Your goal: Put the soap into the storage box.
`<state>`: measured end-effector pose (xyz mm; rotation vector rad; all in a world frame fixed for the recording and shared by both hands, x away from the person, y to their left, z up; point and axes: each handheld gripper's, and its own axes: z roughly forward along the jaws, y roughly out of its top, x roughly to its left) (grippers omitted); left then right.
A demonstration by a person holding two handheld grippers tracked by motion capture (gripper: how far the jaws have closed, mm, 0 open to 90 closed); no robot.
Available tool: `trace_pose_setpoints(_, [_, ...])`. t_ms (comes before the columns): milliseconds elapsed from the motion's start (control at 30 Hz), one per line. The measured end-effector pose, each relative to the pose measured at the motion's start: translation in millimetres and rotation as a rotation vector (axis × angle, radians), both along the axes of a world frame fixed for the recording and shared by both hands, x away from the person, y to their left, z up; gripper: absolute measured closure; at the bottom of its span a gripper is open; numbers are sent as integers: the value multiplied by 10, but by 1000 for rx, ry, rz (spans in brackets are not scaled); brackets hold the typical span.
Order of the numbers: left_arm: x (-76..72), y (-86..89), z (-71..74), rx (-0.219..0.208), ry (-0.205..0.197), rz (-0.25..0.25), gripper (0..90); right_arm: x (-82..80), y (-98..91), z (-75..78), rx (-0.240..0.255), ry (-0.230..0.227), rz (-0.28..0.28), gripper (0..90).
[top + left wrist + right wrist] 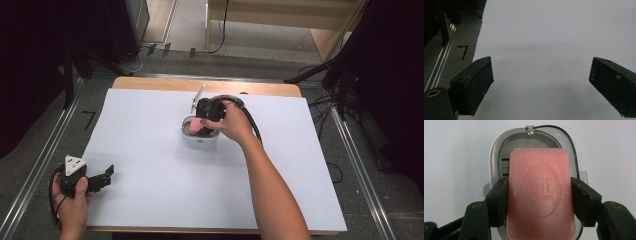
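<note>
Soap (pixel 194 127), a pink bar, sits at the middle of the bench (pixel 150 190) in the high view, held by the right gripper (pixel 206 114) over a small grey soap dish (pixel 199 138) whose clear hinged lid (pixel 198 97) stands open on the far side. The right hand (pixel 234 122) reaches in from the near right. The left gripper (pixel 100 178), carried in the left hand (pixel 70 202), rests near the bench's near left corner, well apart from the dish; the right gripper is plainly the nearer one.

Left gripper view: the jaws of the left gripper (pixel 541 80) stand wide apart with nothing between them, above bare white bench surface (pixel 554 32). A black mark (pixel 463 51) lies on the grey floor beyond the bench edge.

Right gripper view: the right gripper (pixel 539 200) is clenched on the soap (pixel 540 195), one jaw pressed to each long side. The bar's long axis runs along the jaws, away from the camera, and lines up with the long axis of the soap dish (pixel 496 150) beneath it. Drain slots (pixel 504 167) show in the dish floor beside the bar. Whether the soap touches the dish floor or hangs just above it cannot be told. Any coming move, lowering or lifting, probably runs straight along the vertical, since bar and dish are already aligned.
</note>
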<state>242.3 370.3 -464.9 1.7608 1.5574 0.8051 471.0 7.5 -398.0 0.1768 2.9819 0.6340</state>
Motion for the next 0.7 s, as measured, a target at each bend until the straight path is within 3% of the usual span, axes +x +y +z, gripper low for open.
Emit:
trace_pose_setpoints(367, [2,0,0,1,4,-1,59,-21,-55,101,56,-11,-35,364])
trace_pose_setpoints(700, [3,-6,-1,6,5,-1,59,-80,-208,167,76,15,-95,305])
